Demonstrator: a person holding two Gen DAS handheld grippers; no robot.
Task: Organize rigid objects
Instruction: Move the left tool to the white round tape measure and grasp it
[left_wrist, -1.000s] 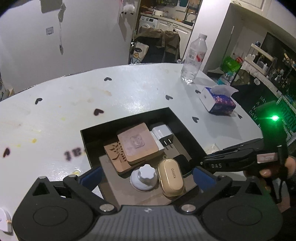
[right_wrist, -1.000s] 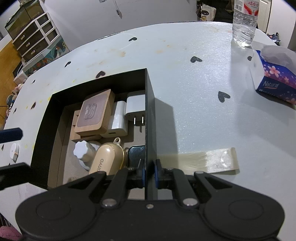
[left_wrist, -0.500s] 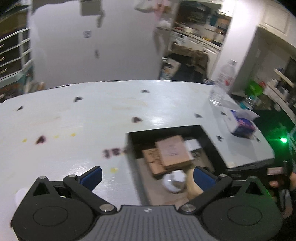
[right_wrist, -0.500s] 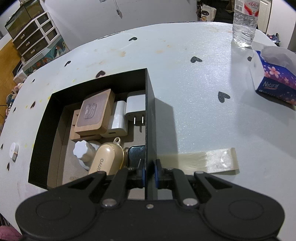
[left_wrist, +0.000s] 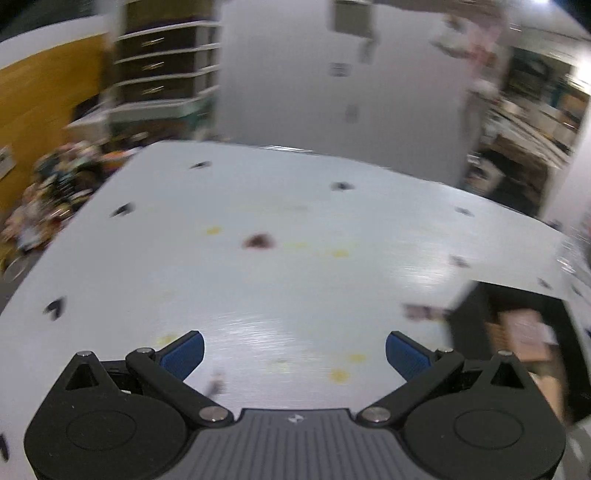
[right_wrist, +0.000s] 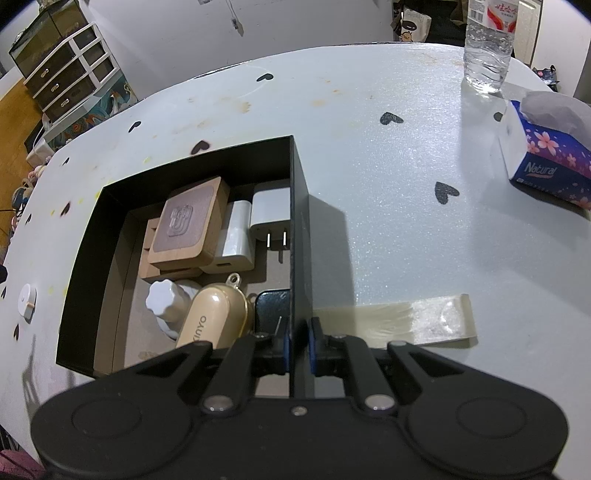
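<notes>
Now, through the left wrist camera, the left gripper (left_wrist: 294, 352) hangs with fingers apart and empty over the bare table (left_wrist: 280, 266), the box (left_wrist: 517, 332) at far right. Through the right wrist camera, the right gripper (right_wrist: 298, 343) is clamped on the box wall (right_wrist: 297, 236); the white disc (right_wrist: 27, 301) lies outside, left of the box. Best to hold the box steady while the left reaches for it.

Black left tool (left_wrist: 294, 354) with blue pads (left_wrist: 183, 354), silver screws, ribbed grey centre

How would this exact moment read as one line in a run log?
right gripper: shut on black box wall | left gripper: open, empty, above table | white puck: outside box
</notes>
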